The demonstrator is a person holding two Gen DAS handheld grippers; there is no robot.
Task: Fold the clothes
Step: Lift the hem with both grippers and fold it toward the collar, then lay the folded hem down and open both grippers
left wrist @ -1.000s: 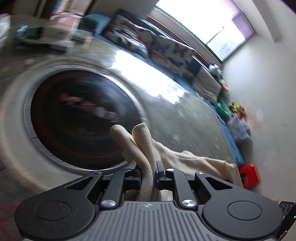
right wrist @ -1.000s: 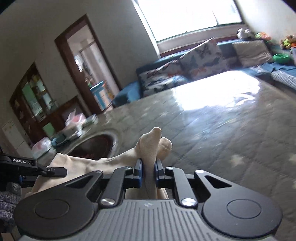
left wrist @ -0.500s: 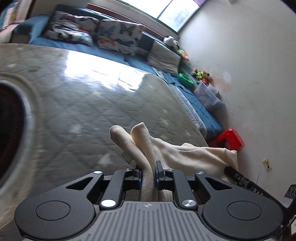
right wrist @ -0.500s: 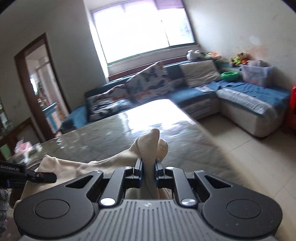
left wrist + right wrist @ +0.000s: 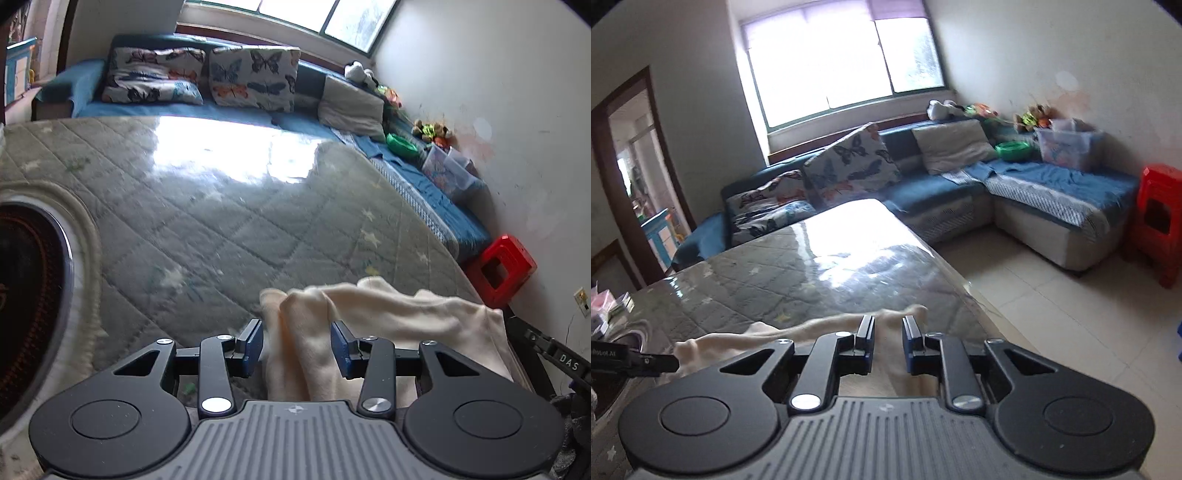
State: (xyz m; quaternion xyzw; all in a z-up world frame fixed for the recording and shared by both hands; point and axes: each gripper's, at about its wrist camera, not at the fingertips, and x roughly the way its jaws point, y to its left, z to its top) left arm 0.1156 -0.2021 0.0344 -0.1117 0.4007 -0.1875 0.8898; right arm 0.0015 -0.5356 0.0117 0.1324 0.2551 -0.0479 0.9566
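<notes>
Quilted grey desk [image 5: 229, 206] under a glossy cover carries the cream garment [image 5: 388, 317] at its near right corner. Step: letting go after laying a fold. Left gripper [image 5: 297, 343] jaws have just been opening, cloth loose between; right gripper [image 5: 888, 332] likewise, narrower (pads look clear). Next: withdraw, regrasp an edge. Only the left view shows the dark round inset [image 5: 26, 295].

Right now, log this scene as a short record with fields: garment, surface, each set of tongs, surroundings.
garment: cream cloth lying on the table near its edge
surface: quilted grey table cover under a glossy sheet
left tongs: jaws have just been opening, cloth between them, pads off it
right tongs: jaws have just been opening, cloth between them, a small gap each side
surroundings: blue sofa, butterfly cushions, red stool
</notes>
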